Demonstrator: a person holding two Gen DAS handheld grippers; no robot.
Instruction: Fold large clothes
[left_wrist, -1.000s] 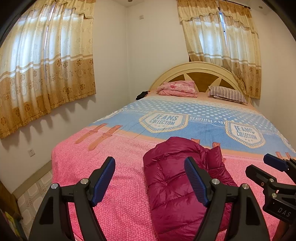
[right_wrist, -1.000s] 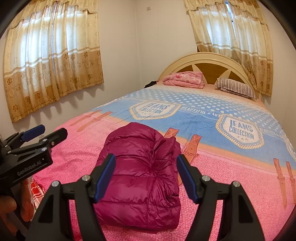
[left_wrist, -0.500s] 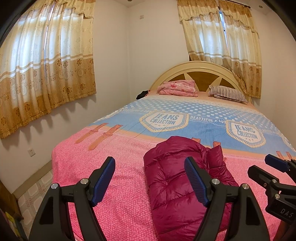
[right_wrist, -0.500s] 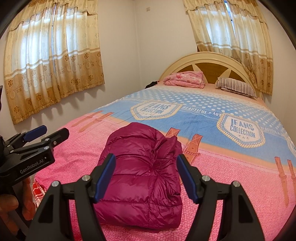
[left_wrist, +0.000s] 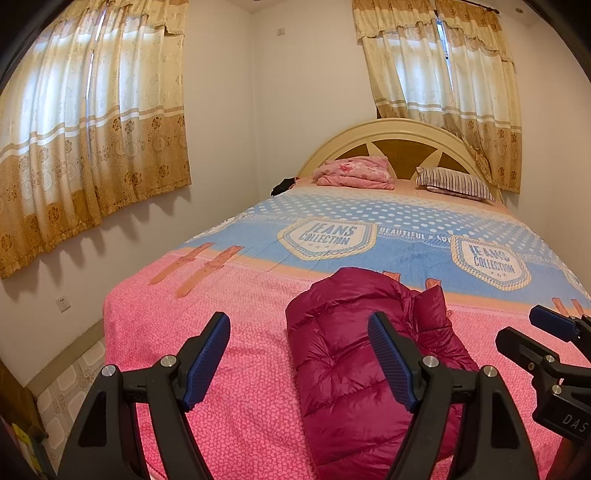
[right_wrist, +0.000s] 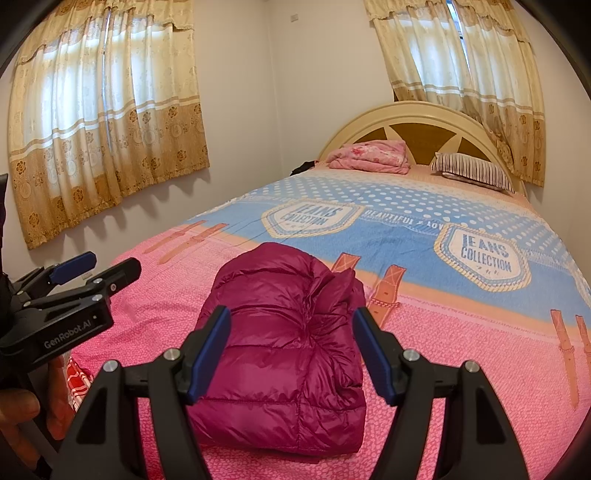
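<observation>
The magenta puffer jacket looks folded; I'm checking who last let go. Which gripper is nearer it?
Right. The right gripper sits directly over the jacket; the left gripper hangs off its left side.

both grippers are held side by side, pointing forward. the left gripper (left_wrist: 299, 356) has its jaws spread wide, holding nothing. the right gripper (right_wrist: 291, 350) is likewise spread wide, holding nothing.

A magenta quilted puffer jacket (right_wrist: 284, 347) lies folded into a compact, puffy bundle. It rests on the near pink part of the bedspread (right_wrist: 461, 354), its rumpled collar end toward the far blue band.
</observation>
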